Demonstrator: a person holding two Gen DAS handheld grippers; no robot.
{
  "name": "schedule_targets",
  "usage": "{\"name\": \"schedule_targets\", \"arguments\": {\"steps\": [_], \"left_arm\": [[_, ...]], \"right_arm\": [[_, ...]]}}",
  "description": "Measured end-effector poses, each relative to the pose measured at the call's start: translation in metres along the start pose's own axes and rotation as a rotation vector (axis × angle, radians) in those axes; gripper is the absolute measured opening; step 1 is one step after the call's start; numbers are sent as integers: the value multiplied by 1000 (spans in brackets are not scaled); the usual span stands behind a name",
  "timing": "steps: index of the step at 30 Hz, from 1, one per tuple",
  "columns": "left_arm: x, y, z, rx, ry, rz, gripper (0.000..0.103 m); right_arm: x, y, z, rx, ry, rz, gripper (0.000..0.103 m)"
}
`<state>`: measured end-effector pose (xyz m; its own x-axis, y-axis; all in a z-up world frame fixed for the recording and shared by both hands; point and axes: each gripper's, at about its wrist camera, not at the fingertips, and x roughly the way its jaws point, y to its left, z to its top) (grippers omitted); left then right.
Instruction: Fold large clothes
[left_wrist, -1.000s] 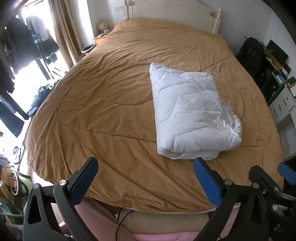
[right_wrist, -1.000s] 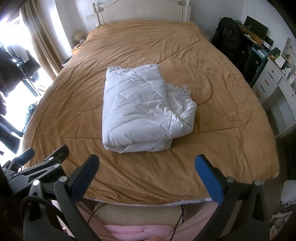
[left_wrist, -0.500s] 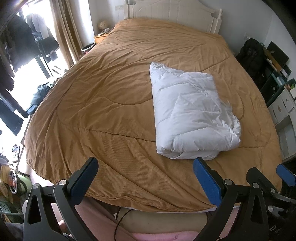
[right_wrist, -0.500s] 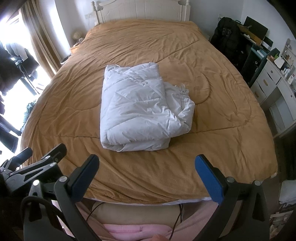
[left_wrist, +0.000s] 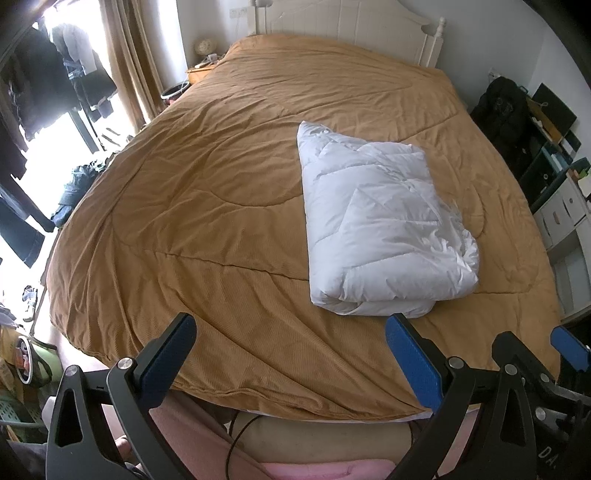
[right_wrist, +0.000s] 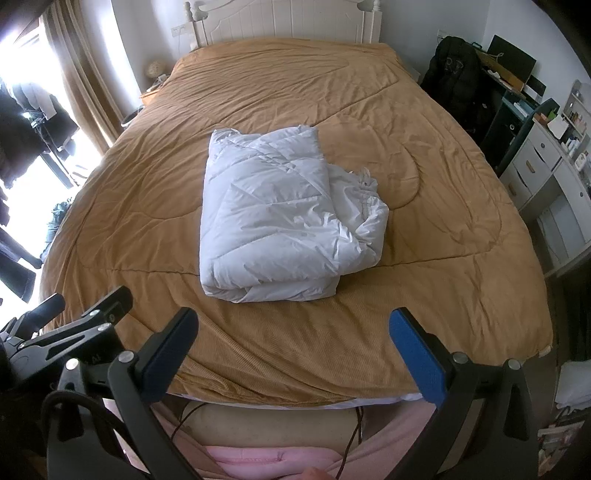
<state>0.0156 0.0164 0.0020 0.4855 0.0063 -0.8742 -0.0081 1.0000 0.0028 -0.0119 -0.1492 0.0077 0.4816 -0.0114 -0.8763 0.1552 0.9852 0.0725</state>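
A white puffy garment (left_wrist: 380, 236) lies folded into a thick rectangle on the brown bedcover (left_wrist: 207, 206), right of the bed's middle. It also shows in the right wrist view (right_wrist: 273, 218), with crumpled fabric sticking out on its right side. My left gripper (left_wrist: 291, 354) is open and empty, held above the foot of the bed, well short of the garment. My right gripper (right_wrist: 295, 350) is open and empty too, at the foot of the bed. Each gripper shows at the edge of the other's view.
A white headboard (right_wrist: 284, 26) stands at the far end. Curtains and hanging dark clothes (left_wrist: 55, 92) are on the left by a bright window. A black bag (right_wrist: 454, 74) and white drawers (right_wrist: 546, 177) stand on the right. The person's pink clothing (right_wrist: 273, 458) is below the grippers.
Both grippers have drifted slightly back from the bed, still open. The folded garment has not moved.
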Motion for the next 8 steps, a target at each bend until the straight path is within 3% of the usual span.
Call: {"name": "schedule_targets", "arguments": {"steps": [5,8], "left_arm": [[-3,-2,-2,-1,-11,32,102],[-2,-1,-1,1,-6,14,102]], "right_arm": [[0,0,1,0,4,1,103],[0,0,1,-1,4,0,103]]}}
